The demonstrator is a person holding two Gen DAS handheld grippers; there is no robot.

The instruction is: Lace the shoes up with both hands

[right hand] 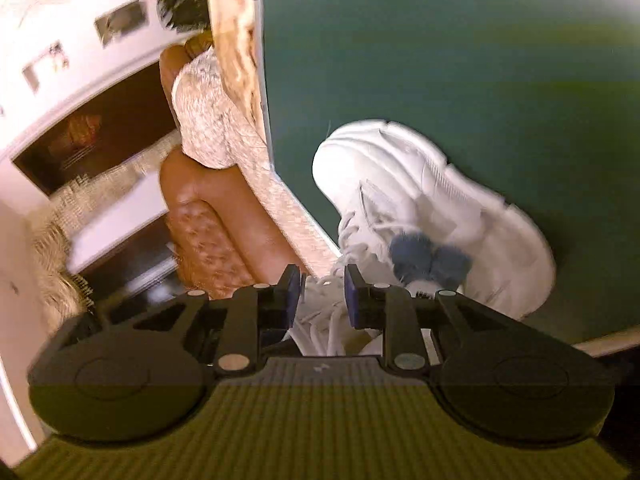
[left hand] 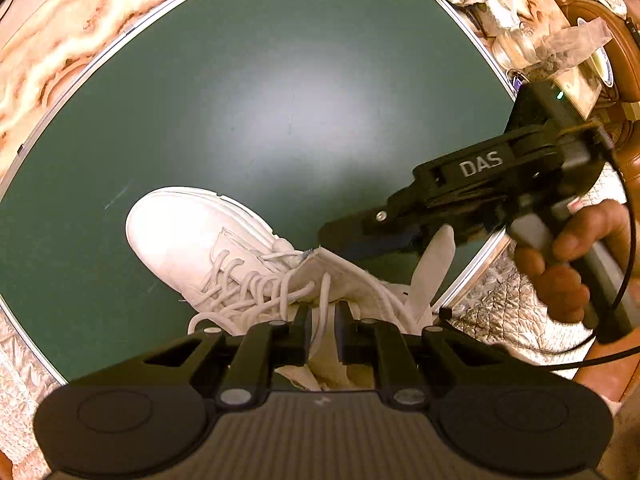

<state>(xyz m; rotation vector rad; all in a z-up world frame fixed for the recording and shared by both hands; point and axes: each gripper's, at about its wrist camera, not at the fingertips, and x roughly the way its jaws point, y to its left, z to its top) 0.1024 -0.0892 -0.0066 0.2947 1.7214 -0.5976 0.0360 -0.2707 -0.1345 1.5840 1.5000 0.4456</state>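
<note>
A white sneaker (left hand: 180,232) lies on the green table top (left hand: 260,80), toe pointing away, laces (left hand: 248,284) loosely crossed over its tongue. My left gripper (left hand: 323,320) hovers over the shoe's collar with its jaws a narrow gap apart. One lace strand (left hand: 325,292) runs down between them with room on both sides. My right gripper (left hand: 336,240) comes in from the right, its tips just above the tongue. In the right wrist view the right gripper (right hand: 322,284) is open over the laces, nothing pinched. The blurred sneaker (right hand: 400,168) there shows a fuzzy blue patch (right hand: 428,260).
The table is round with a metal rim (left hand: 476,264) that passes close to the shoe's heel. A hand (left hand: 568,256) holds the right gripper's handle. Brown leather seating with a quilted cover (right hand: 208,120) stands beside the table. Clutter (left hand: 520,20) lies past the far right rim.
</note>
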